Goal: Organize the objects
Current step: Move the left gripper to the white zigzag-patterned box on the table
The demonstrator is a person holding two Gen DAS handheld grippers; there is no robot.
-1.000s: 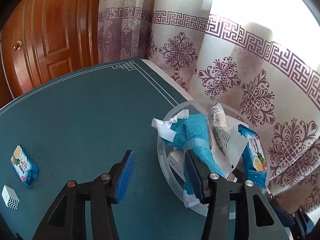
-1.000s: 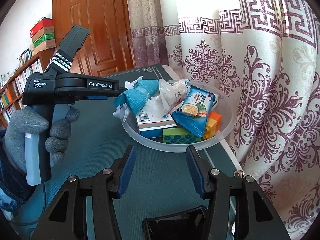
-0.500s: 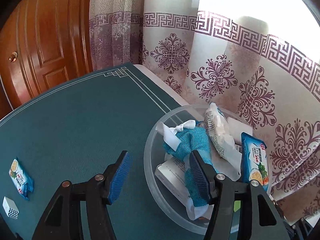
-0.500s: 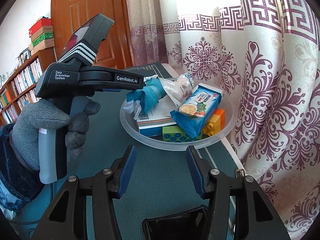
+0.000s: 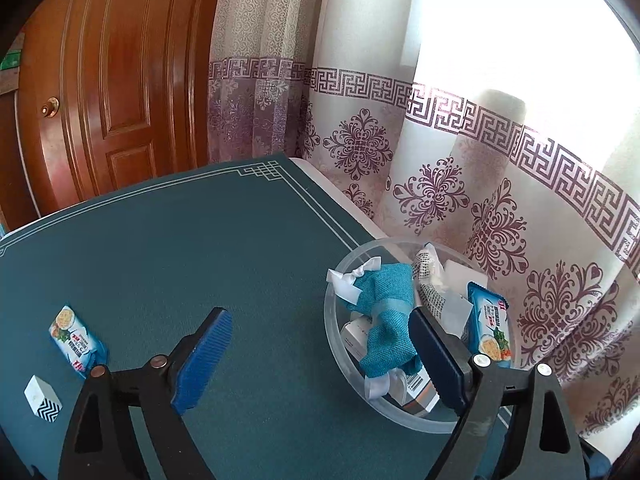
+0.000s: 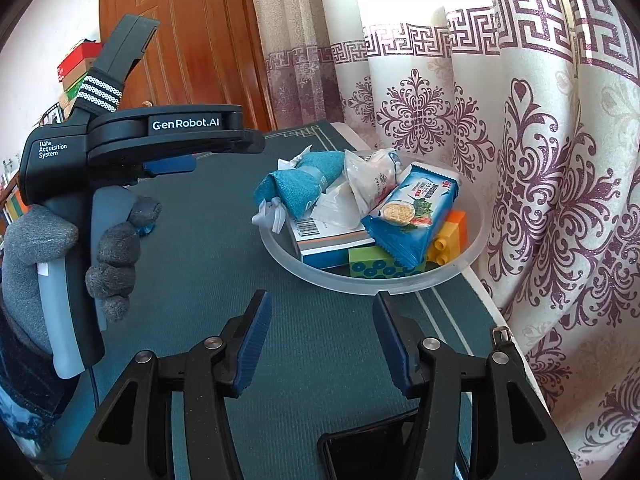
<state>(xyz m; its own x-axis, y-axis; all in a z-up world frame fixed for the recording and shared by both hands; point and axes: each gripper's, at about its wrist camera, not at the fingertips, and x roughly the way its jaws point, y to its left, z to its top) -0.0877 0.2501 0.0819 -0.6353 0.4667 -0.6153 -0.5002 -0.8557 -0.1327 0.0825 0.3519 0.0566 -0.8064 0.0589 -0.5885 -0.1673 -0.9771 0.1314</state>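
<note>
Left gripper (image 5: 316,360): jaws wide apart, nothing between them, hovering at the bowl's near-left rim.
Right gripper (image 6: 322,338): jaws apart, empty, low over the mat (image 6: 208,216) just short of the bowl.
Bowl (image 6: 474,256): clear, near the curtain (image 6: 540,152); holds a teal pouch (image 5: 386,320) (white ribbons at both ends), a box (image 6: 330,242), a cracker pack (image 6: 416,212), toy bricks (image 6: 450,238).
Loose: second cracker pack (image 5: 76,340) and a white cube (image 5: 42,399), well apart from the bowl.

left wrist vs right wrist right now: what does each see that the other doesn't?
Left wrist only: a blue snack packet and a small white box lying on the table, outside the bowl.

Right wrist only: the gloved left hand, plus a green block and an orange block in the bowl.

Both: the clear bowl with the teal cloth bundle, and a packet inside.
</note>
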